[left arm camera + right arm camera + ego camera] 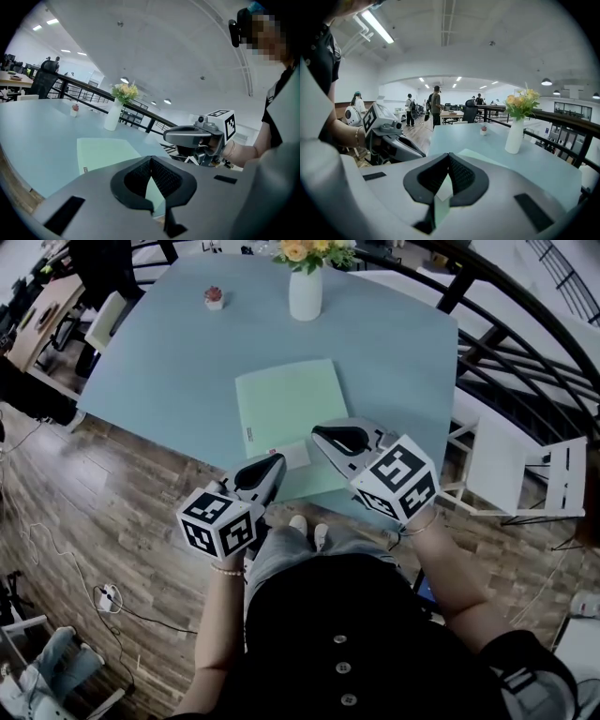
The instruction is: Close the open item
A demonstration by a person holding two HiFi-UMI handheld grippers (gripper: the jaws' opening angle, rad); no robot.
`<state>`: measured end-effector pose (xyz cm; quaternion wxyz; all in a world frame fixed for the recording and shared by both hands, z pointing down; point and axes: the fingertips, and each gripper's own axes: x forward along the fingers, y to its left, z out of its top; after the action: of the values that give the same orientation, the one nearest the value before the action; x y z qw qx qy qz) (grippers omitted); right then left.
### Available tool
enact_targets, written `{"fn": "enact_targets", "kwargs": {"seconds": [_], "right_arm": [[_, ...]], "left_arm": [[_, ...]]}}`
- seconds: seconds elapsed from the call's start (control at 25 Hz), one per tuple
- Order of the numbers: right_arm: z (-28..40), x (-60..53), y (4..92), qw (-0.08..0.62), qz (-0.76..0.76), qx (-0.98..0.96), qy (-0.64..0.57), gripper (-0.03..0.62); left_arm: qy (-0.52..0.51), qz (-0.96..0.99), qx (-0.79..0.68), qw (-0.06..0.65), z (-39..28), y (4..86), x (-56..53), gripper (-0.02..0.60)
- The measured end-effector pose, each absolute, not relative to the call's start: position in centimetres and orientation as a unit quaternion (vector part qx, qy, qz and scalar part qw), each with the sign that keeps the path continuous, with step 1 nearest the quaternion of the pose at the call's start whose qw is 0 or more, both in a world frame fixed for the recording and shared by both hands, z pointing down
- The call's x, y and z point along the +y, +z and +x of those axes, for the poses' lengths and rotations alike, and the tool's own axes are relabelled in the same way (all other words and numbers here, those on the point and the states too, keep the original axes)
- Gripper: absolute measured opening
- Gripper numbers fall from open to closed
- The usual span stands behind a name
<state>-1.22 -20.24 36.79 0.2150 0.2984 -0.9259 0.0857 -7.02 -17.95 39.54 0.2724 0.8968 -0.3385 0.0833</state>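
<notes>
No writing can be read: the small label (249, 434) at the edge of the green folder (291, 404) is too tiny to be made out. The jaws of the left hand-held gripper (151, 161) are pressed together with nothing held between them. The right hand-held gripper (448, 157) is likewise closed and empty. Both are held just above the near edge of the tabletop (169, 371). The folder is seen lying flat just ahead of and below both tips. A white vase (306, 292) stands well beyond them.

Blue table (169, 371), green folder (291, 404), white vase (306, 292), small pot (214, 298)
</notes>
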Motion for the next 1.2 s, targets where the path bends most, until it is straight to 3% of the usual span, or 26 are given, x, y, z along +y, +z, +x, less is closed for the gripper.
{"fn": "enact_targets", "kwargs": {"seconds": [1.2], "right_arm": [[-1.4, -17.1, 40.8, 0.203, 0.298, -0.916, 0.177, 0.003]], "left_arm": [[0.094, 0.887, -0.348, 0.288, -7.0, 40.7, -16.9, 0.017]]}}
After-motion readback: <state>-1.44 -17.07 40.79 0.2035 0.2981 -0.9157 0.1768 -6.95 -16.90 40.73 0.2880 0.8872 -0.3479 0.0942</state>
